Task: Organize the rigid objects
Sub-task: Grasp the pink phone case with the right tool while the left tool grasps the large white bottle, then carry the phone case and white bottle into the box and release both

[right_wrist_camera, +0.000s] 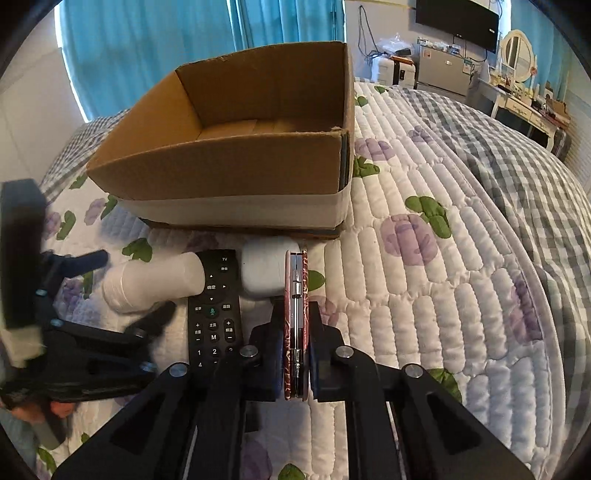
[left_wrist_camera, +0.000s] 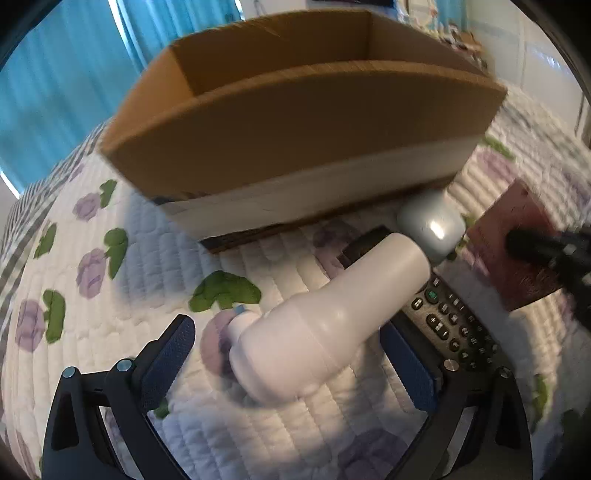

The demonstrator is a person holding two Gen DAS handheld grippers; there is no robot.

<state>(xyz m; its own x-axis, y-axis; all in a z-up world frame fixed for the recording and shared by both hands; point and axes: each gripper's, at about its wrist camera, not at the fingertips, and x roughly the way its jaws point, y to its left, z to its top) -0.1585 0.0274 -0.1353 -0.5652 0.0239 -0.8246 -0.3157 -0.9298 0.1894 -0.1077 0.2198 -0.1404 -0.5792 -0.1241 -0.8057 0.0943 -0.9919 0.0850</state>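
Note:
An open cardboard box (left_wrist_camera: 295,118) stands on the quilted bed; it also shows in the right wrist view (right_wrist_camera: 221,173), with nothing visible inside. A white plastic bottle (left_wrist_camera: 325,317) lies on the quilt between the fingers of my open left gripper (left_wrist_camera: 295,354), which straddles it without closing; the bottle shows in the right wrist view (right_wrist_camera: 151,282) too. A black remote (left_wrist_camera: 450,317) (right_wrist_camera: 214,314) lies beside the bottle. A white earbud case (left_wrist_camera: 432,225) (right_wrist_camera: 266,271) sits near the box. My right gripper (right_wrist_camera: 295,354) is shut on a thin red patterned case (right_wrist_camera: 295,314) (left_wrist_camera: 517,251) held on edge.
The quilted bedspread (right_wrist_camera: 424,266) with purple flowers and green leaves covers the bed. Blue curtains (right_wrist_camera: 147,44) hang behind the box. A wall TV (right_wrist_camera: 458,18), a dresser with a mirror (right_wrist_camera: 517,51) and cluttered furniture stand at the far right.

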